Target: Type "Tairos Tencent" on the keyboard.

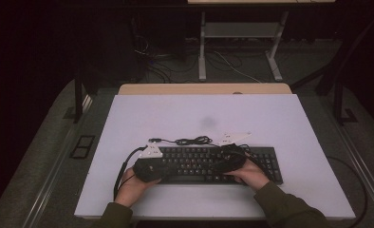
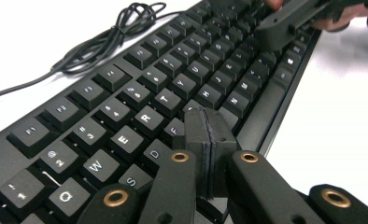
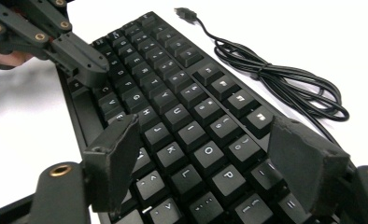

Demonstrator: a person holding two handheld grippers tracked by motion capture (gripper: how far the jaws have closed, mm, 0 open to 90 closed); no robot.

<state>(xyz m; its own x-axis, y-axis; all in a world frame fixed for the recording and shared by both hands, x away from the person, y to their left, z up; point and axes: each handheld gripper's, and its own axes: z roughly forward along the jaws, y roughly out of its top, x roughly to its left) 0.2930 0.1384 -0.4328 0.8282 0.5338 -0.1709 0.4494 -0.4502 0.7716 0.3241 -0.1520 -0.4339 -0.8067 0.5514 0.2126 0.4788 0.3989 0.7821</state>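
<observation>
Black full-size plastic keyboard (image 1: 213,164) lies on the white table top (image 1: 289,128), toward 6 o'clock; its loose black cable (image 1: 192,140) is bunched at 12 o'clock of it.

Left gripper (image 2: 205,140): jaws pressed together, empty, tip over the F/C keys. Right gripper (image 3: 210,154): jaws spread wide over the J–P keys, holding nothing.

Risks, as judged:
- Closed tip may hit two keys at once.
- Wide jaws could catch a keycap edge and lever it off.
- Unanchored keyboard may slide.

My high view dim and murky beyond the pale desk (image 1: 270,123), gripper views bright, white surface blown out, near jaws soft, key tops glinting
</observation>
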